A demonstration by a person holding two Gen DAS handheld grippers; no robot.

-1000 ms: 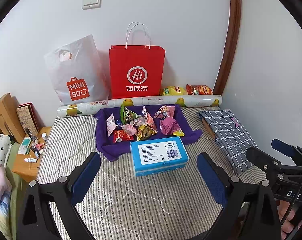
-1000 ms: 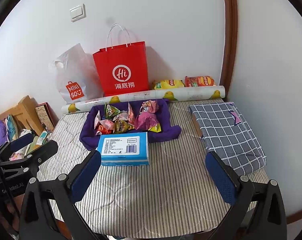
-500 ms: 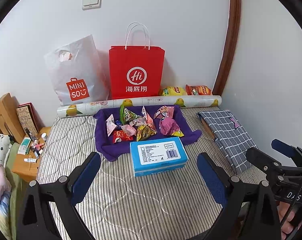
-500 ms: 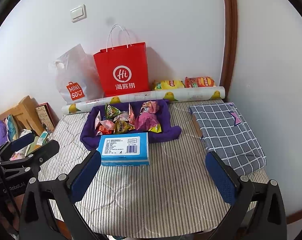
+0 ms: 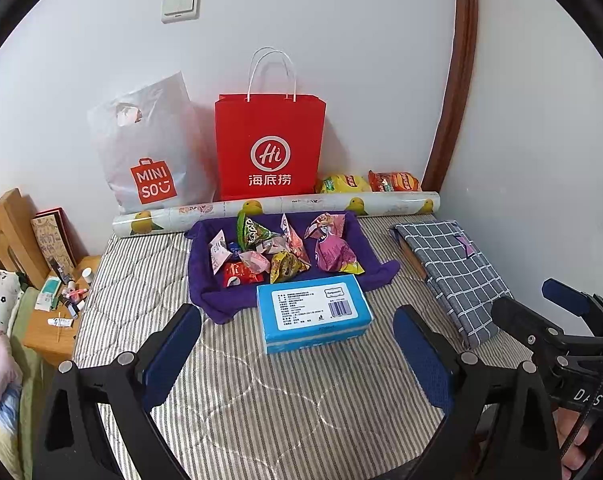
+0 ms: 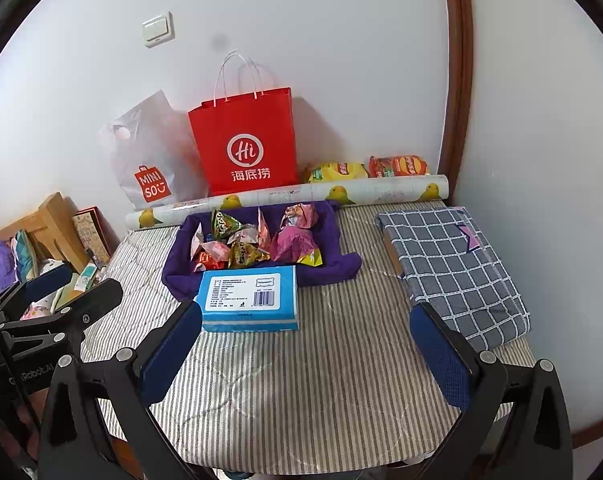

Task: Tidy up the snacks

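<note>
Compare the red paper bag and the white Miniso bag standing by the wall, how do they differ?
The red paper bag is stiff and box-shaped and stands straight; the white Miniso bag is soft, crinkled plastic that slumps. The red paper bag has white cord handles above its rim; the white Miniso bag has a cut-out hand hole. The red paper bag bears a white round Hi logo; the white Miniso bag a red one. Both stand against the wall behind the patterned roll.

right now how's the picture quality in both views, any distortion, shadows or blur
Left wrist view: strong fisheye bending, black corners, the red bag sharp with a soft shadow on the wall. Right wrist view: same curvature, even light, blue box label too small to read.
</note>
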